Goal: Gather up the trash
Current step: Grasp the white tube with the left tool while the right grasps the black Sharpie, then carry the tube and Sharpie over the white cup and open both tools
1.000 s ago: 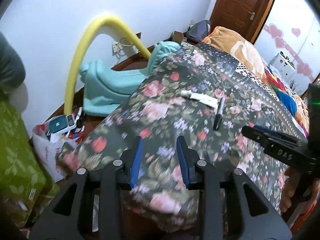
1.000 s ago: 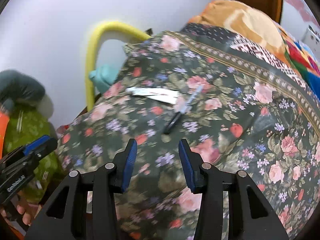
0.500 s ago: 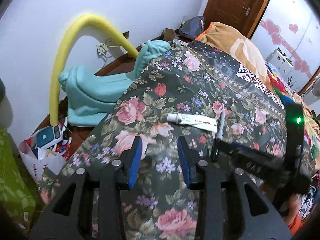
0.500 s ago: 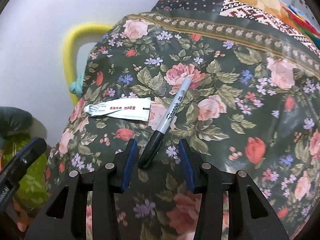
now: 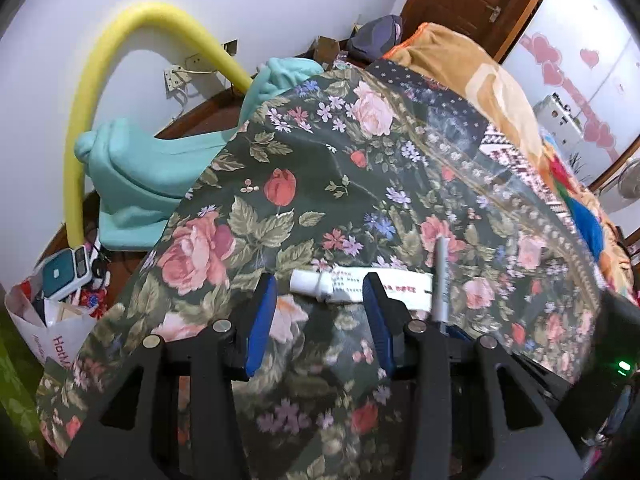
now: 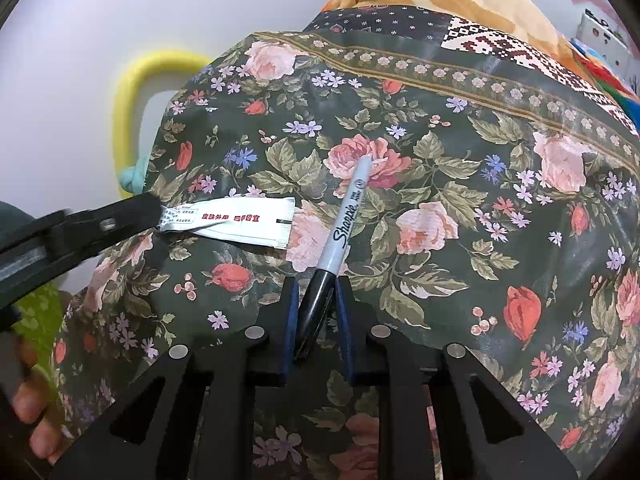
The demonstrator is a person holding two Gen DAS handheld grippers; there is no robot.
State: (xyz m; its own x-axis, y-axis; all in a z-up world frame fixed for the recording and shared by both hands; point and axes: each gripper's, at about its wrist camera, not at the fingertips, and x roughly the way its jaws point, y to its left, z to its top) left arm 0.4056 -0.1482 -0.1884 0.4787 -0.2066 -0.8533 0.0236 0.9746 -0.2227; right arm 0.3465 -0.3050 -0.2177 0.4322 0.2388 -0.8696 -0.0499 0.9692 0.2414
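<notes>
A floral blanket (image 6: pixel 460 184) is spread over the bed. On it a white tube (image 5: pixel 360 285) is flanked by the half-open left tongs (image 5: pixel 320 312), which have just been widening. The marker (image 6: pixel 340 236) beside it has just been clamped at its cap by the right tongs (image 6: pixel 317 320). It should be lifted straight, so the tube is not dragged.

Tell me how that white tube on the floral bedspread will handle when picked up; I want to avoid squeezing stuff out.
The white tube looks flattened and creased toward its crimped end, so probably nearly empty, light and floppy. Its cap end looks rounder and stiffer, likely the safer grip. Being flat, it shouldn't roll on the soft floral bedspread.
</notes>
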